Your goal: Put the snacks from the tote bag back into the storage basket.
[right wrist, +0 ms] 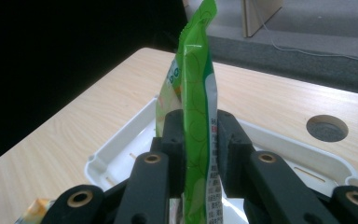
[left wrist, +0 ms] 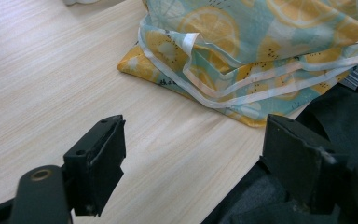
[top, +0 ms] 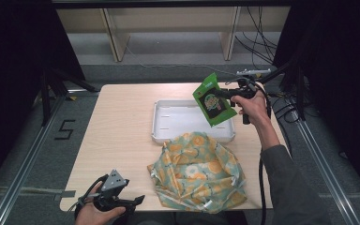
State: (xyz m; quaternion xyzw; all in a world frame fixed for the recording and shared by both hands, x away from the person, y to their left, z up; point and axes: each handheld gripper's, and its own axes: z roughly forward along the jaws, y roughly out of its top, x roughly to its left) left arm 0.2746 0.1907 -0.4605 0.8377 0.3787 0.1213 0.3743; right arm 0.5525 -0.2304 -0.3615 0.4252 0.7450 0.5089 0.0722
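- Green snack packet (top: pixel 213 100) sits pinched in my right gripper (top: pixel 226 93), held up in the air above the far right corner of the white tray (top: pixel 168 135)
- In the right gripper view the packet (right wrist: pixel 196 140) stands edge-on and upright between the two black jaws, which press on it from both sides; its crimped top rises well above them
- From the high view the packet hangs tilted, its printed face turned toward me and its lower corner pointing down toward the tray's right end
- The tray (right wrist: pixel 121 158) lies on the tabletop (top: pixel 122 122) below the packet, apart from it
- My left gripper (top: pixel 117 199) rests low at the near left edge of the tabletop, well apart from the packet
- Its jaws stand spread wide with nothing between them, bare wood (left wrist: pixel 51 70) showing in the gap
- The lemon-print cloth bag (top: pixel 197 171) lies crumpled on the tabletop between me and the tray, its far edge lapping over the tray's near rim
- In the left gripper view the bag (left wrist: pixel 261 42) lies just beyond the jaws, not touched by them
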